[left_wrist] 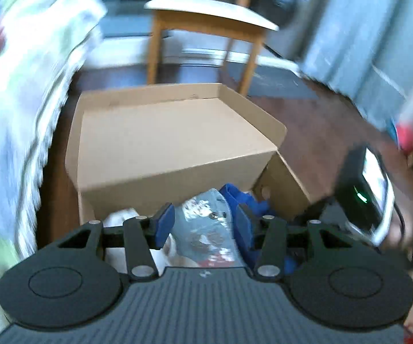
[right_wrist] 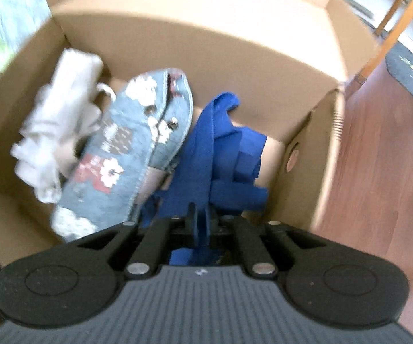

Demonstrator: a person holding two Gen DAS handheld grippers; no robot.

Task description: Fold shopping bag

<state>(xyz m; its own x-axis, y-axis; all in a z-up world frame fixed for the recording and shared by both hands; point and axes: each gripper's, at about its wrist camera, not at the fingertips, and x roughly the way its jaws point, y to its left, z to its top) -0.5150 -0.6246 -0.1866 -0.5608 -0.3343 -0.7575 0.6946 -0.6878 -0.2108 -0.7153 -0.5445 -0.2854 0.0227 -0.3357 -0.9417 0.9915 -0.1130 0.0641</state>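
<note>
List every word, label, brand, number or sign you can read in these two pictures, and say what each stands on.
No readable text in either view.
Small pale mark on the left gripper body: a logo, no letters legible.
The same mark on the right gripper body: too small.
Pale marks on the dark floor mat: too blurred.

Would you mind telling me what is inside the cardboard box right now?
Inside the cardboard box lie a white bag, a floral denim bag and a blue bag, which the right tongs are shut on. The box floor beneath them is mostly covered.
</note>
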